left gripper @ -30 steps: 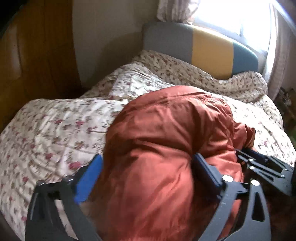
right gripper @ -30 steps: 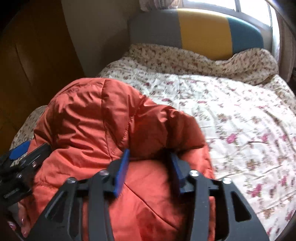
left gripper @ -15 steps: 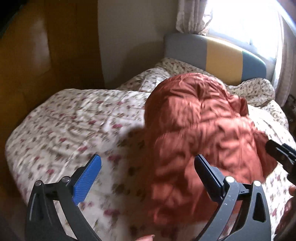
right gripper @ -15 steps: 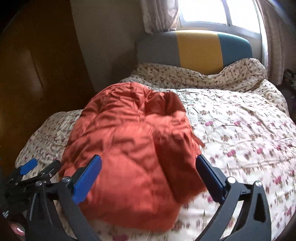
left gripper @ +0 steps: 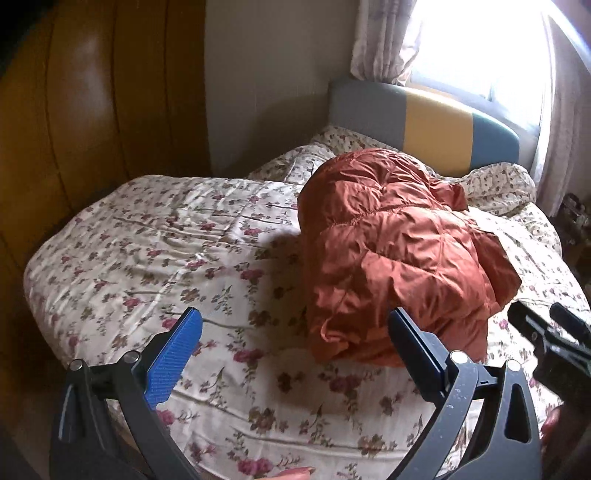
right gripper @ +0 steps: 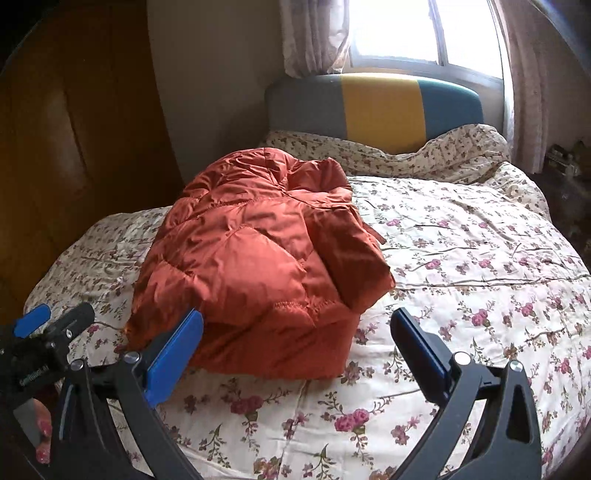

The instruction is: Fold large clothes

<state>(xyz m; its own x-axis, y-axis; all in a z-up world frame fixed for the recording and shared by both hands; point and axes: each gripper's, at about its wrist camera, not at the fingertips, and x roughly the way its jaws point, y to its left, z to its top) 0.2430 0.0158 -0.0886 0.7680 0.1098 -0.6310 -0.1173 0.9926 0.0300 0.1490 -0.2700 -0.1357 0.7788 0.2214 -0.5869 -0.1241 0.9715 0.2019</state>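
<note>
A rust-orange puffer jacket [left gripper: 391, 254] lies folded in a thick bundle on the floral bed cover [left gripper: 166, 251]; it also shows in the right wrist view [right gripper: 255, 266]. My left gripper [left gripper: 295, 339] is open and empty, held back from the jacket's near left edge. My right gripper [right gripper: 297, 343] is open and empty, just in front of the jacket's near edge. The right gripper shows at the right edge of the left wrist view [left gripper: 546, 332], and the left gripper shows at the left of the right wrist view [right gripper: 48, 325].
A grey, yellow and blue headboard [right gripper: 380, 107] stands at the far end below a bright window [right gripper: 399, 29] with curtains. A brown wooden wardrobe [left gripper: 92, 122] lines the left side. The bed cover [right gripper: 461, 258] spreads to the right of the jacket.
Both grippers opened and let go of the jacket, then drew back toward me. The jacket now rests in a bundle on the bed.
</note>
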